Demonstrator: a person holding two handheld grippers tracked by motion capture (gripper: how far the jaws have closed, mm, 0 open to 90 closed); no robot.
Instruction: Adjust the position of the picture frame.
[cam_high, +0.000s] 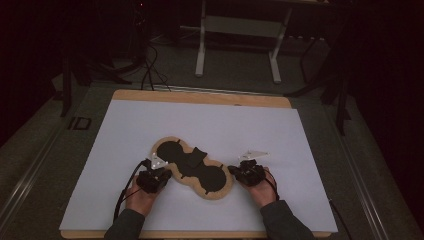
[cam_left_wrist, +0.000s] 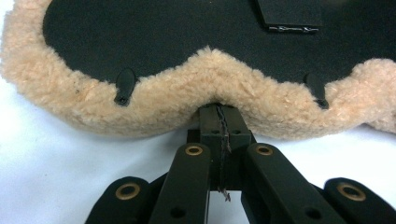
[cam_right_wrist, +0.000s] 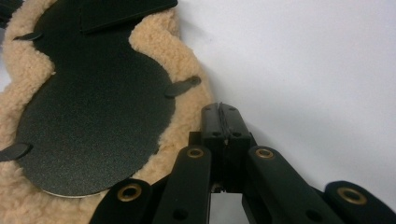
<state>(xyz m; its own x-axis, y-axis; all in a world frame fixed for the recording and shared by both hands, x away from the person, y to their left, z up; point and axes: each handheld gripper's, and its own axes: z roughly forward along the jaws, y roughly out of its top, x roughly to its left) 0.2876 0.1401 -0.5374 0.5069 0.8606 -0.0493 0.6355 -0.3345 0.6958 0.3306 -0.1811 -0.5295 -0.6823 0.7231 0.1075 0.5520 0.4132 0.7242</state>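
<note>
Inspecting from the control end, I start with the desk (cam_high: 125, 95), its wooden edge showing around a white sheet (cam_high: 220, 125) that covers nearly all of it. One fleece-edged pad (cam_high: 192, 167), figure-eight in outline with black panels on its face, lies flat near the middle of the desk's near half, running from the left-centre down toward the near right.

My left gripper (cam_high: 159, 176) sits at the pad's left lobe; in the left gripper view its jaws are closed together with the tips at the notch of the fleece rim (cam_left_wrist: 205, 84), touching or just under it. I cannot confirm any fleece is pinched. My right gripper (cam_high: 239, 172) is at the pad's right end, jaws likewise closed with nothing between them, just beside the rim (cam_right_wrist: 187, 107).

Risk, as I judge it: closed tips may push the pad across the smooth sheet rather than lift it, or drag the sheet and wrinkle it. The small black tabs (cam_left_wrist: 125, 84) along the rim could snag a jaw.

Beyond the far edge stand a metal frame (cam_high: 240, 30) and floor cables (cam_high: 150, 70), well clear. Nothing on the desk obstructs either hand.
</note>
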